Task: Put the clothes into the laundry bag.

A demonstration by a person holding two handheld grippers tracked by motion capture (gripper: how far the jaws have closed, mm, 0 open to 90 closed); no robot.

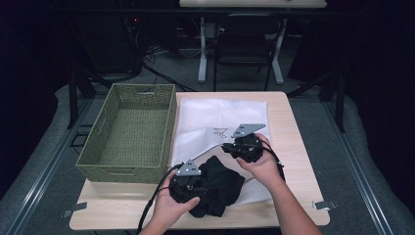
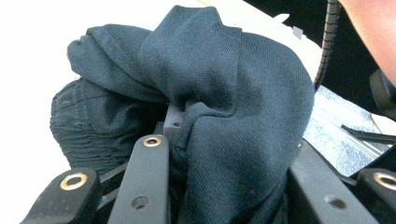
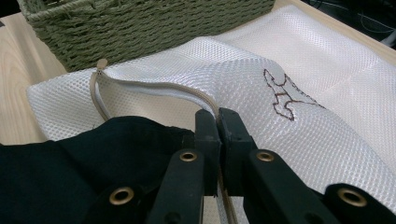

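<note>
Near the counter's (image 1: pixel 293 147) front edge, the left claw (image 1: pixel 188 183) pinches the crumpled black cotton garment (image 1: pixel 220 183). The white mesh laundry bag's (image 1: pixel 220 117) zippered opening, pinched up by the right claw (image 3: pixel 218 122), lies just beyond it.

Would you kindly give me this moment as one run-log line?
left tongs: shut on dark garment | right tongs: shut on mesh bag zipper edge | green basket: empty
</note>
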